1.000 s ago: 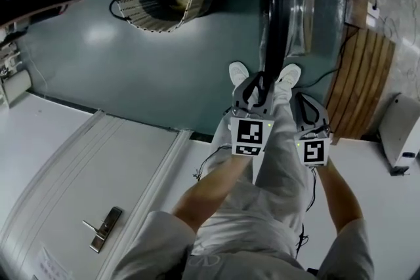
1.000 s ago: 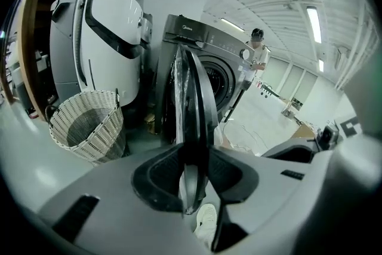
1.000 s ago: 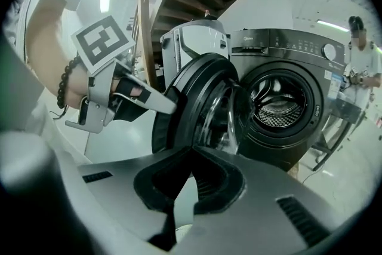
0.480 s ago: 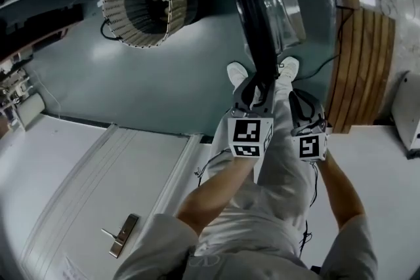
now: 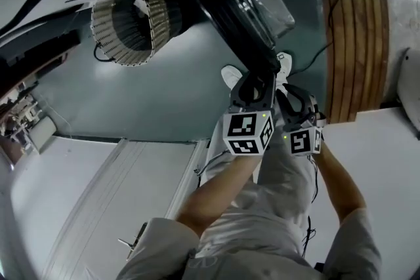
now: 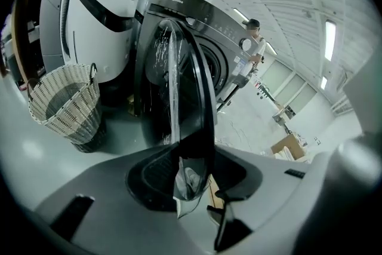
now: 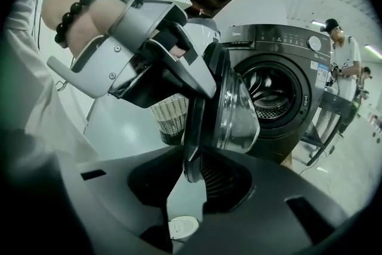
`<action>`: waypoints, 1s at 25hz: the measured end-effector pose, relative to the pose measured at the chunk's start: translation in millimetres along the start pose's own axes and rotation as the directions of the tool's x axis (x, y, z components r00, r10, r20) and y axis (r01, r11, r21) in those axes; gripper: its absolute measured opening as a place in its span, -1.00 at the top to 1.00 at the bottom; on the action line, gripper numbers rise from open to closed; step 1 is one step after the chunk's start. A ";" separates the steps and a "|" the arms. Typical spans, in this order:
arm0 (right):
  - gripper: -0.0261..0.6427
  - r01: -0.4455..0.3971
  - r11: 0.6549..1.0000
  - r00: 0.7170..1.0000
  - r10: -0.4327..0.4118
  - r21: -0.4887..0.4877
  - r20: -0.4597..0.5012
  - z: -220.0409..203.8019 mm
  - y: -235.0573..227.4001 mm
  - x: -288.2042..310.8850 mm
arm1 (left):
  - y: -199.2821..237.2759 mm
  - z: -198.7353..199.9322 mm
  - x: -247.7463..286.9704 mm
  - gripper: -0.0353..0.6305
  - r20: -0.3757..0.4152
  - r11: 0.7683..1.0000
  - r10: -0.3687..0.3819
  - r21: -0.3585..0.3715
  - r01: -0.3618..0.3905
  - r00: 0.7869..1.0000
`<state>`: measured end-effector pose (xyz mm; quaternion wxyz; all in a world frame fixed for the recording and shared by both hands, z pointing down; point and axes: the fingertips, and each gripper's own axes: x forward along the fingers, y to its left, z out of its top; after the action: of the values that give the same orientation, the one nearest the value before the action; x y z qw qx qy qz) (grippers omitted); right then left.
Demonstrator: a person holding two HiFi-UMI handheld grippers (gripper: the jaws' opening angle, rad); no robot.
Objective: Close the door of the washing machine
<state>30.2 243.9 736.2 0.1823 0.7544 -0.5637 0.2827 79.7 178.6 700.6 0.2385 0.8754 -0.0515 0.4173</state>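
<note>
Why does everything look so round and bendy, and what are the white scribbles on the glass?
Left gripper view: the wide lens curves the washing machine and the basket and darkens the corners; the white streaks are light glinting on the glass of the door. Right gripper view: same bending, and the nearest things are blurry. Head view: dim, darkest at the top.

Centre of frame: left hand-held gripper (image 5: 257, 83) and right hand-held gripper (image 5: 296, 100) side by side on outstretched forearms, angled down. Both pairs of jaws have just been opening, with the door (image 5: 251, 35) rim between them, unclamped.
</note>
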 end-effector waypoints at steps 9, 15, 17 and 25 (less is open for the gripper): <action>0.57 0.042 0.999 0.999 -0.042 0.021 0.029 -0.4 -22.2 10.8 | -21.3 7.4 18.7 0.38 -0.031 0.999 -0.019 -0.046 0.017 0.999; 0.59 0.081 0.997 0.996 -0.081 0.022 0.045 2.3 -44.9 14.3 | -36.6 12.3 29.7 0.37 -0.040 0.996 -0.037 -0.078 0.034 0.999; 0.63 0.093 0.996 0.995 -0.093 0.009 0.046 3.1 -53.6 15.8 | -40.8 14.1 32.8 0.36 -0.041 0.996 -0.044 -0.084 0.040 0.998; 0.67 0.112 0.994 0.993 -0.112 0.000 0.040 0.1 -81.5 13.4 | -60.7 23.1 45.9 0.33 -0.052 0.989 -0.099 -0.114 0.093 0.994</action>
<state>110.7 258.1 748.1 0.1872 0.7902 -0.5243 0.2563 143.2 226.5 700.1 0.3082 0.8499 -0.0257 0.4266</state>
